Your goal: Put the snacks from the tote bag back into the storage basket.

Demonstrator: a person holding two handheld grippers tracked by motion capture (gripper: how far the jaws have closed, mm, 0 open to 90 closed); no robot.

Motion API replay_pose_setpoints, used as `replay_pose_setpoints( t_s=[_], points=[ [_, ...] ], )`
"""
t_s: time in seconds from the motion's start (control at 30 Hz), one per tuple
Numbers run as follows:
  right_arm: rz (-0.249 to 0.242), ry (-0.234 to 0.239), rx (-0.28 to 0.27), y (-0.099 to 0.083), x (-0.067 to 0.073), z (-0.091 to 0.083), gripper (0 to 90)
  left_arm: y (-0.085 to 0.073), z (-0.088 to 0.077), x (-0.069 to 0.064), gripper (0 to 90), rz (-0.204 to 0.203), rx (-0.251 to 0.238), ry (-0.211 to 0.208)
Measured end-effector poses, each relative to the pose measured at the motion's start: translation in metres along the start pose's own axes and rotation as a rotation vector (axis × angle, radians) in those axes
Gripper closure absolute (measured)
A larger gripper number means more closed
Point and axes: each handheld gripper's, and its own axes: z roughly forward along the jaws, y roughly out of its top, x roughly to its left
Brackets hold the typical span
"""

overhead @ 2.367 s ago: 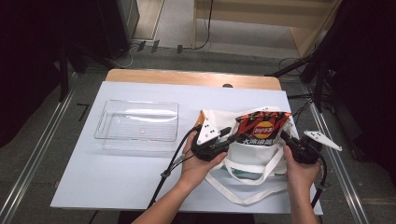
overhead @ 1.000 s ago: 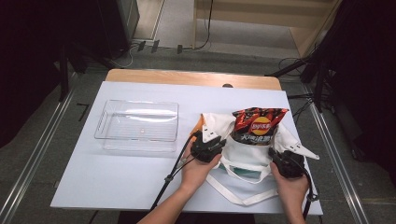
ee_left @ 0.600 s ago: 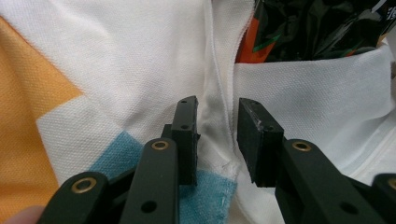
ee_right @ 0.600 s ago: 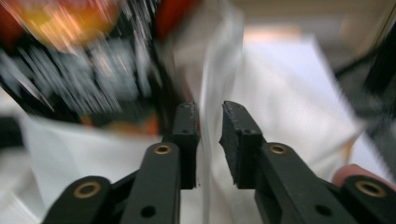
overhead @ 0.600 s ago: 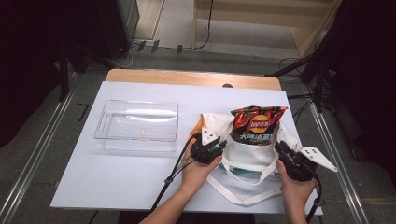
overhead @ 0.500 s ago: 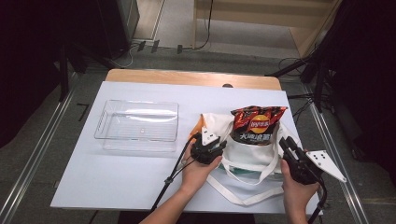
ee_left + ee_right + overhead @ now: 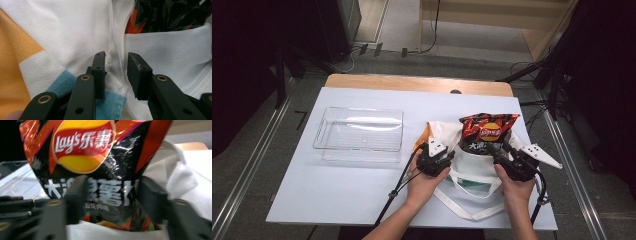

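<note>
Right gripper [image 7: 501, 150] apparently raised before chip bag [image 7: 488, 131].

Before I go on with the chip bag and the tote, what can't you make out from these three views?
- Lower half of the chip bag: hidden inside the tote bag in the high view and the right gripper view.
- Whether the left gripper pinches the tote's seam: fabric lies between the jaws, contact unclear.
- Right gripper: its jaws are blurred, so their gap to the chip bag is unclear.
- Anything else inside the tote: covered by fabric.
</note>
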Motion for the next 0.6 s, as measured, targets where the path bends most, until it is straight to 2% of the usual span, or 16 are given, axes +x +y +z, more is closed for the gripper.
replay_pose_setpoints(
  t_s=[0.07,0.17,0.23,0.27,0.33,0.4,0.6],
  points=[
    [-0.028,-0.035,-0.005,-0.002,0.002,-0.001,66.6,0.000,0.000,-0.001,67.9,0.004,0.000,0.004],
    [-0.011,-0.043,-0.018,-0.002,0.001,-0.004,83.6,0.000,0.000,-0.002,66.9,0.010,-0.004,0.005],
    [-0.035,-0.048,-0.020,-0.002,0.003,-0.005,89.3,0.000,0.000,-0.003,66.4,0.017,-0.005,0.011],
    [-0.054,-0.056,-0.021,-0.001,0.004,-0.006,90.0,0.000,0.000,-0.003,66.0,0.021,-0.004,0.012],
    [-0.048,-0.058,-0.029,0.001,0.007,-0.008,90.0,0.000,0.000,-0.004,65.6,0.024,-0.003,0.011],
    [-0.023,-0.051,-0.059,0.004,0.007,-0.013,90.0,0.000,-0.001,-0.004,65.3,0.030,-0.002,0.013],
    [0.009,-0.056,-0.132,0.017,0.010,-0.026,90.0,-0.001,-0.001,-0.005,64.7,0.044,0.001,0.014]
  ],
)
